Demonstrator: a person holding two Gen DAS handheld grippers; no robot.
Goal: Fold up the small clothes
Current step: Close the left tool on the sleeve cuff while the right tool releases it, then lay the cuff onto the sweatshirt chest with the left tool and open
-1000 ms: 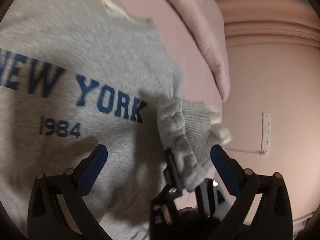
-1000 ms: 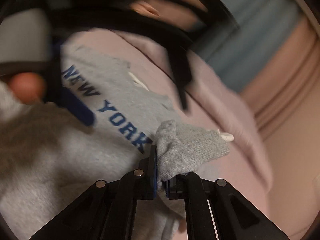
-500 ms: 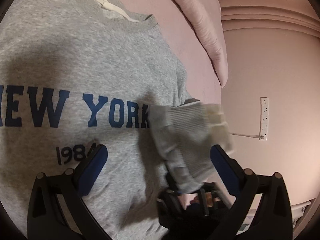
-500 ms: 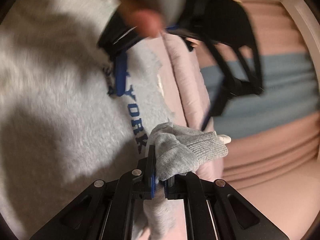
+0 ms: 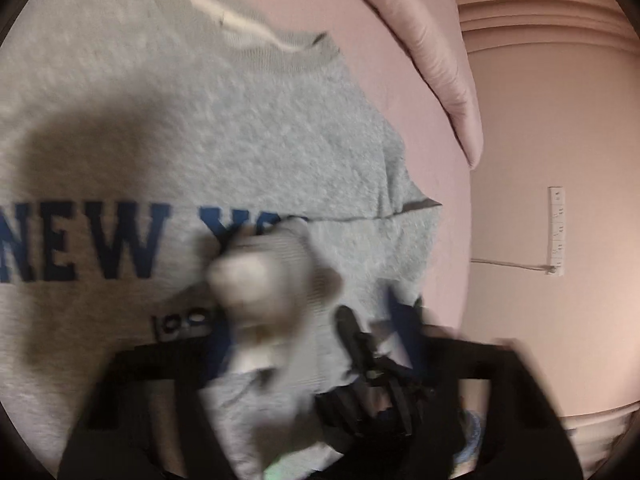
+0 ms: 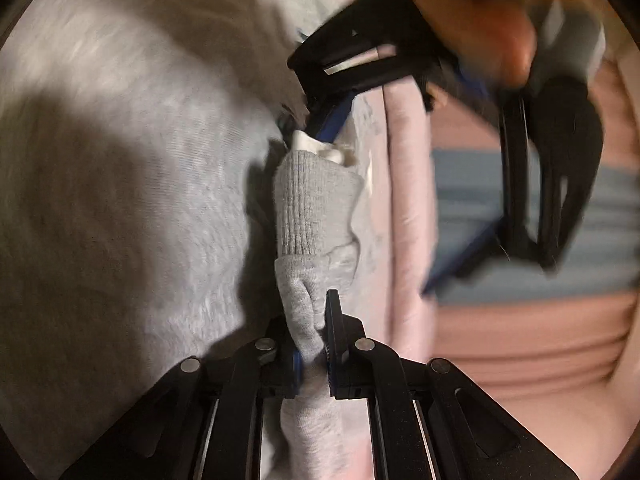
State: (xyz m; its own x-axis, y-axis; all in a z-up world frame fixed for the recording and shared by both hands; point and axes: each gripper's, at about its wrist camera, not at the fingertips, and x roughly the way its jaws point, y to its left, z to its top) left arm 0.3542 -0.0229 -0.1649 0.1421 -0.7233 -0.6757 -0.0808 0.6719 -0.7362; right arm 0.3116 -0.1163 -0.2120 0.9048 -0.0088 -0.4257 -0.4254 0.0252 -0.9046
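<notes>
Left wrist view first: a grey fleece sweatshirt with blue "NEW YORK" lettering [image 5: 248,128] lies spread flat on a pale pink cushioned surface [image 5: 404,92], neckband up top. In front of the camera is the sweatshirt's ribbed grey cuff with a cream lining [image 5: 276,280], badly blurred. The left gripper [image 5: 320,344], black with blue pads, is closing its jaws, with the cuff between them — the frame is too smeared to say whether the pads actually press it yet. The right gripper [image 5: 360,344] pokes in from below, black and blurred, right against that same cuff. Off to the right, a white power strip [image 5: 557,232] sits on the pink floor.

Right wrist view: much sharper. The right gripper [image 6: 312,332] has its blue-padded fingers pressed together on the bunched grey sleeve just below the cuff [image 6: 312,204], which stands up away from the camera with the cream lining showing at its far end. The left gripper [image 6: 332,120] reaches that far end — one blue pad touches the cream edge. A person's hand [image 6: 480,28] grips the left tool at the top right. The sweatshirt body fills the left side.
</notes>
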